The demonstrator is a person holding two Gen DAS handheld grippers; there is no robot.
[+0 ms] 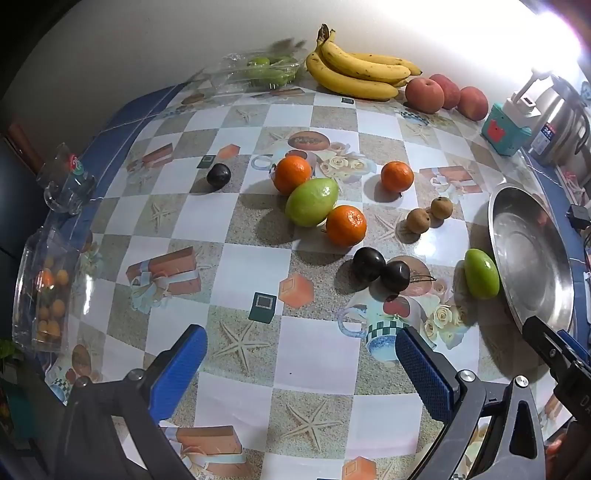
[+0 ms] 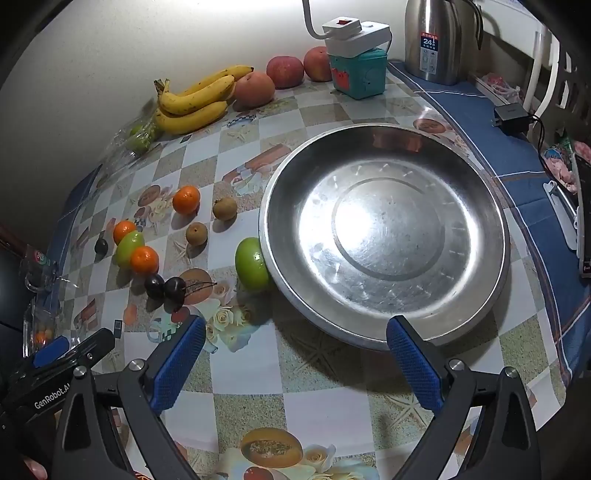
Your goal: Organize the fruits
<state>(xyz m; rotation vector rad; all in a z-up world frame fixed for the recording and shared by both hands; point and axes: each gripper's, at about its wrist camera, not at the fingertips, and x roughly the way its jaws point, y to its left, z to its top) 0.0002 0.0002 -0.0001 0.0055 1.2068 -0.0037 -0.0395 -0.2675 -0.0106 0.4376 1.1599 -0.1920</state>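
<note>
While both grippers hang over the table (image 1: 258,122) tilted steeply down, neither carries anything. The left gripper (image 1: 301,354) has its jaws spread wide, with only bare tablecloth between its blue pads (image 1: 181,365). The right gripper (image 2: 295,354) is likewise spread wide and empty, its right pad over the near rim of the steel dish (image 2: 384,236).

The dish holds no fruit. A green fruit (image 2: 253,264) lies touching its left rim. Two dark plums (image 1: 380,269) touch each other near the table's middle, a loose stem beside them; a third plum (image 1: 218,176) lies well apart to the left. A second, larger green fruit (image 1: 312,202) sits between two oranges (image 1: 346,226), touching both; a third orange (image 1: 397,176) lies apart to the right. Two small brown fruits (image 1: 430,214) sit together between that orange and the dish.

Along the wall: a clear box of green fruit (image 1: 262,70), bananas (image 1: 362,72), three apples (image 1: 443,94), then a teal box (image 2: 356,75) with a white power strip (image 2: 356,35) on top, and a steel kettle (image 2: 439,40).
</note>
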